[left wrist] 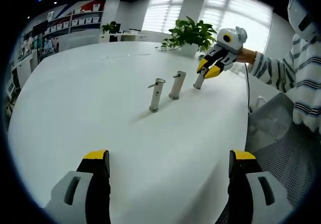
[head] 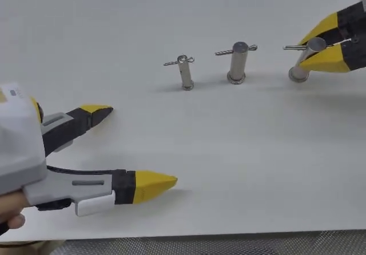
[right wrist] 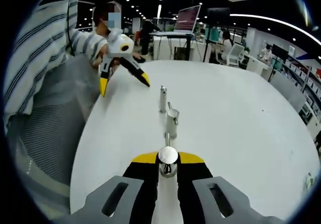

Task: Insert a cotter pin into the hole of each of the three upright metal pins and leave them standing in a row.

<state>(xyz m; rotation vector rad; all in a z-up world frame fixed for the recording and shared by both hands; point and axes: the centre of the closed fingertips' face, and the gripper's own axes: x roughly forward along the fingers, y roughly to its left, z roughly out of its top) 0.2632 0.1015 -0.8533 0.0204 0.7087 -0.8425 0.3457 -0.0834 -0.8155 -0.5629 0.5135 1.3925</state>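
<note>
The right gripper (right wrist: 168, 159) is rising from six o'clock, its black, yellow-tipped jaws pressing on both sides of the nearest metal pin (right wrist: 168, 154), which is standing on a white table (right wrist: 241, 133). A thin cotter pin (right wrist: 167, 137) is sticking out of it toward twelve o'clock. Two more are standing in line beyond it toward twelve o'clock: the middle pin (right wrist: 172, 119), then the far pin (right wrist: 162, 99). At about eleven o'clock a person in a striped sleeve (right wrist: 55, 38) is holding the left gripper (right wrist: 124, 86) near the table's edge, its jaws spreading wide apart.

White table (head: 240, 169), potted plant (left wrist: 189, 32) near its far edge
</note>
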